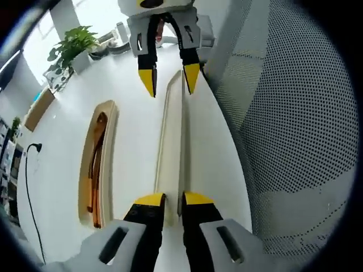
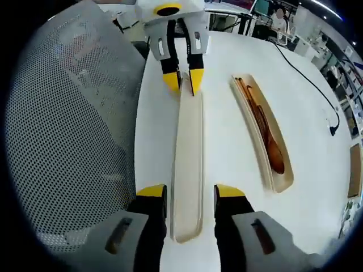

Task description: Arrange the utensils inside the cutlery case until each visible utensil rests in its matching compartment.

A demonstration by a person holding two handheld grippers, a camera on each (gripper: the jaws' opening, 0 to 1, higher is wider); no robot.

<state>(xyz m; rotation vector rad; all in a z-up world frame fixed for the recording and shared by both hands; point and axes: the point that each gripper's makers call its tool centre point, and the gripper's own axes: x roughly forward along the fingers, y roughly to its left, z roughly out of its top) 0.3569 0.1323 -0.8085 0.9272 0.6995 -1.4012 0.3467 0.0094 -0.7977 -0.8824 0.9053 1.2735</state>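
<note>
Left gripper (image 1: 173, 199) sat at one end of the long cream lid (image 1: 170, 141), jaws nearly together around its narrow edge. It looked pinched on it, though I couldn't swear the pads were really biting. At the far end of the same piece was the right gripper (image 2: 193, 191), with a wider gap between its jaws; they straddled the lid's rounded end, and I couldn't tell if they were touching it. So each hand had an end of the thing, and each gripper showed up at the top of the other's view.

Beside the lid, a little apart, the cutlery case (image 2: 282, 180) lay flat on the tabletop (image 2: 227, 141). Brown wooden utensils (image 2: 262, 122) were already inside, something like a spoon plus chopsticks, but I couldn't make out the individual compartments well enough to say each sat in its right slot.

My guess at the step: utensils were in, and the lid was being lifted or lined up to go over the case. The next move probably needed both ends to move sideways together, kept level, so the long piece didn't twist or slip out of the looser right gripper.

Surface was plain glossy white. A grey mesh chair back (image 1: 295, 113) stood right at the edge, a potted plant (image 1: 74, 45) sat at the far end, and a black cable (image 2: 309, 73) trailed across the tabletop. Looked like an open office behind.
</note>
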